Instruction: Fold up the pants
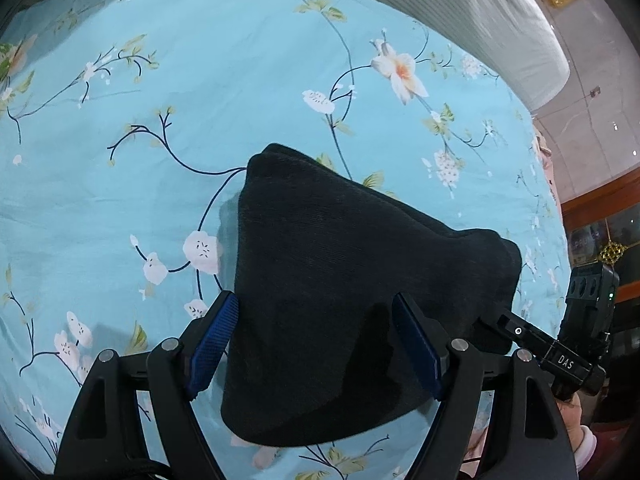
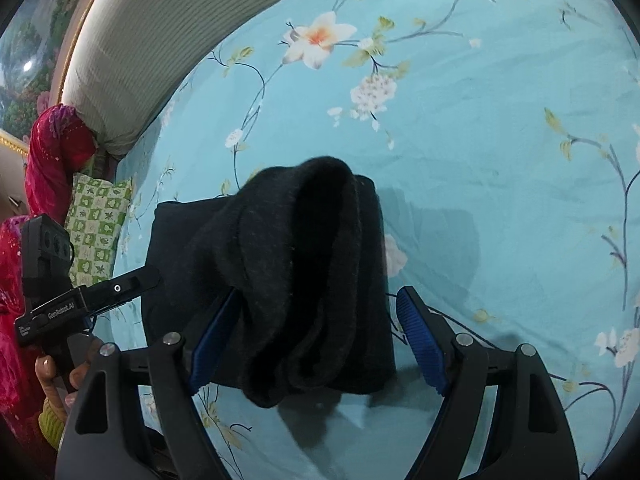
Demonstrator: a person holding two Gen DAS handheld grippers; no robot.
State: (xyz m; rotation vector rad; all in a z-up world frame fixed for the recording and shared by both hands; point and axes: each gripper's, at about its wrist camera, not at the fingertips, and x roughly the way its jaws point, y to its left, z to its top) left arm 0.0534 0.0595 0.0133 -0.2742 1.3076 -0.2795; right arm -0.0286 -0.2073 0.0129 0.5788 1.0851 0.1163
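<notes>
Lying folded on the floral sheet (image 1: 280, 80), the black pants (image 1: 340, 300) sit between both grippers. The left gripper (image 1: 316, 344) and right gripper (image 2: 320, 344) gape wide; whether either pad touches cloth is unclear.

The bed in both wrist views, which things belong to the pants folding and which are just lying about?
Job:
folded black knit pants
left tool, open
right tool, open

Lying about:
green-and-white leaf-print pillow
grey ribbed bolster
red sequinned cloth

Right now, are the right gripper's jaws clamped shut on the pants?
No. The right gripper stands wide open, with the folded black pants lying loose between its fingers.
</notes>
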